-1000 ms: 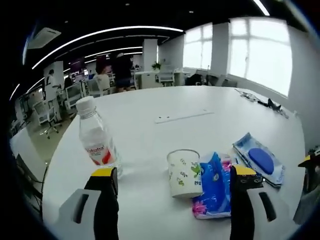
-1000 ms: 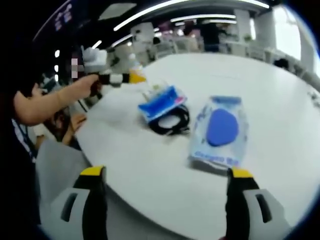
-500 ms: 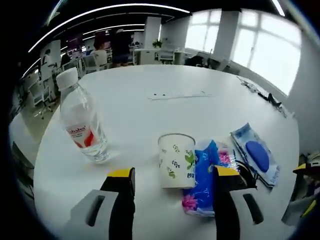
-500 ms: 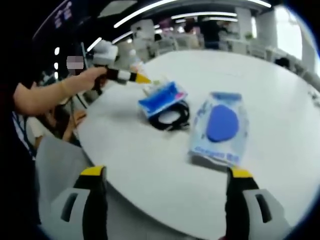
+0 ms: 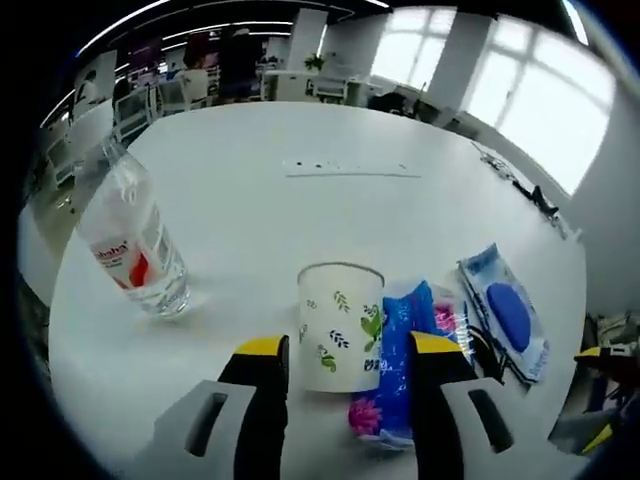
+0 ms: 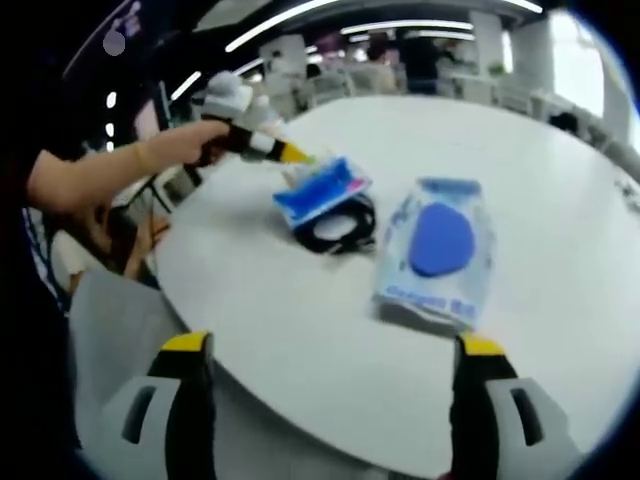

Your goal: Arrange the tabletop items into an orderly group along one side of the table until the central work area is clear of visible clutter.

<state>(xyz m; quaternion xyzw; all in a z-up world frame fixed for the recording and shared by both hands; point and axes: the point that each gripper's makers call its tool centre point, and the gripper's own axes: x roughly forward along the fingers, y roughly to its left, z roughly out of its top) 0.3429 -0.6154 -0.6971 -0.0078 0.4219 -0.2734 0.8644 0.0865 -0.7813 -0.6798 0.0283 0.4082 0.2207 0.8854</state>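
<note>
Left claw [image 5: 340, 355] wide around paper cup [image 5: 338, 325]; right claw [image 6: 325, 350] wide, empty. Hard squeeze may crush cup.

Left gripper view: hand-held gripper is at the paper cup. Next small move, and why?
Probably ease the left hand-held gripper a little further forward, then close. Its yellow-tipped jaws stand open with the white leaf-printed paper cup upright between them, but only their tips reach its lower part. The blue floral tissue pack lies right against the cup, so the right-hand jaw may catch it; keep that jaw between the two.
</note>
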